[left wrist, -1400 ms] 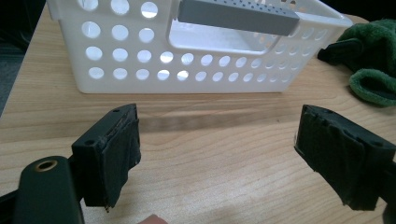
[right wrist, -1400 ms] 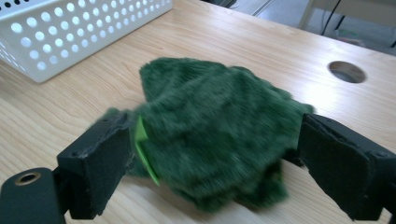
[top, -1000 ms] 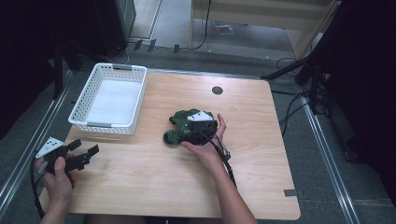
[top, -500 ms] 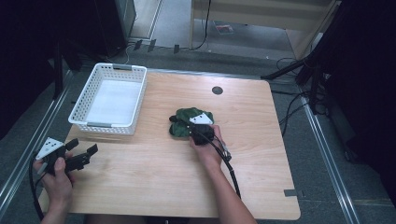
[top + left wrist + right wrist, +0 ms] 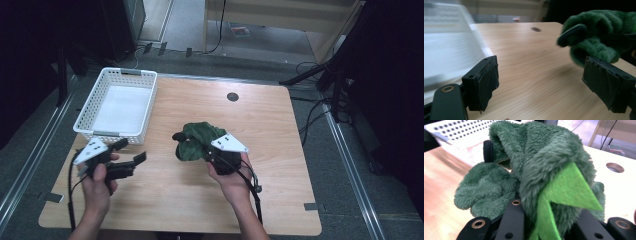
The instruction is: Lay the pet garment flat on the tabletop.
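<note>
Tongs in your right hand (image 5: 212, 154) are squeezed tight on the green plush toy (image 5: 196, 141). In the right gripper view the fuzzy green toy (image 5: 534, 167) bunches up between the two black jaws, and a bright green felt spike (image 5: 566, 187) sticks out of it. The toy sits near the middle of the wooden counter (image 5: 280, 130), with your right hand (image 5: 231, 176) just behind it. Your left tongs (image 5: 131, 151) are wide open and hold nothing. They hover above the counter near its left front side, apart from the toy (image 5: 599, 35). A white basket (image 5: 100, 131) stands on the counter at the back left.
</note>
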### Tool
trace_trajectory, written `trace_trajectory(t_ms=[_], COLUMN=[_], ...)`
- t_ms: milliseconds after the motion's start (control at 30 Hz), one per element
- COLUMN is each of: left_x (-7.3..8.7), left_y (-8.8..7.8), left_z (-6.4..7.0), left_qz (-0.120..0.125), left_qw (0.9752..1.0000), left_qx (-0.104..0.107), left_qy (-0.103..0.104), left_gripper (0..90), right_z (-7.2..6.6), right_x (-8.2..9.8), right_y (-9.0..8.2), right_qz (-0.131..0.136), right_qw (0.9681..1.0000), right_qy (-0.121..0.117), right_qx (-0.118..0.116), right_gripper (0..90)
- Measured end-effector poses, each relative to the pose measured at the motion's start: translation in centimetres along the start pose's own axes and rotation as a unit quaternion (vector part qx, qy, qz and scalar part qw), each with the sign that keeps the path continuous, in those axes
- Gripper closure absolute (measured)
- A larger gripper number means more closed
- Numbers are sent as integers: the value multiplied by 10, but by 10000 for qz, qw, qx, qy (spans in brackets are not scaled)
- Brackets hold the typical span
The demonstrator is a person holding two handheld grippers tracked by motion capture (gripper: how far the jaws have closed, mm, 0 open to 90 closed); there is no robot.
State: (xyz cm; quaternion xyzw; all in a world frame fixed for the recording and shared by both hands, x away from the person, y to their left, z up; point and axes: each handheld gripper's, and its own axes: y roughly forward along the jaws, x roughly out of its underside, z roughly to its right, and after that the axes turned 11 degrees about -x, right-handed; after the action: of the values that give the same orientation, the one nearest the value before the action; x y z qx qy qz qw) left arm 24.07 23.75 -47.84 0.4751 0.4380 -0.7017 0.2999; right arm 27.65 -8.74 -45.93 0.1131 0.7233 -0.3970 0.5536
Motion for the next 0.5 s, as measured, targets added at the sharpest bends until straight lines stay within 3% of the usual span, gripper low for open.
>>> trace_trajectory(t_ms=[67, 133, 167, 200, 233, 267, 367, 433, 500], left_x=[-1, 6, 10, 16, 21, 25, 31, 33, 37], left_y=[13, 21, 23, 27, 31, 35, 42, 44, 49], left_z=[17, 29, 32, 35, 37, 38, 42, 46, 47], left_qz=[-64, -210, -246, -308, -413, -511, -590, -612, -749], left_qw=[9993, 9978, 9973, 9965, 9955, 9951, 9938, 9935, 9929], left_qx=[379, 601, 651, 746, 816, 814, 935, 949, 882], left_qy=[18, 171, 218, 218, 240, 244, 136, 175, 275], left_gripper=[136, 135, 135, 135, 135, 136, 136, 138, 139], right_z=[-4, -11, -16, -16, -17, -16, -13, -7, -2], right_x=[2, 8, 13, 13, 15, 16, 16, 17, 18], right_y=[-4, -6, -7, -7, -7, -8, -10, -11, -13], right_qz=[-1, -220, -539, -539, -623, -702, -658, -617, -535], right_qw=[10000, 9995, 9973, 9973, 9956, 9914, 9919, 9924, 9932], right_qy=[12, -22, -22, -22, 33, 93, 5, 71, 107], right_qx=[-52, -207, -499, -499, -694, -1102, -1085, -1066, -1030], right_gripper=[788, 742, 627, 627, 551, 454, 513, 674, 739])
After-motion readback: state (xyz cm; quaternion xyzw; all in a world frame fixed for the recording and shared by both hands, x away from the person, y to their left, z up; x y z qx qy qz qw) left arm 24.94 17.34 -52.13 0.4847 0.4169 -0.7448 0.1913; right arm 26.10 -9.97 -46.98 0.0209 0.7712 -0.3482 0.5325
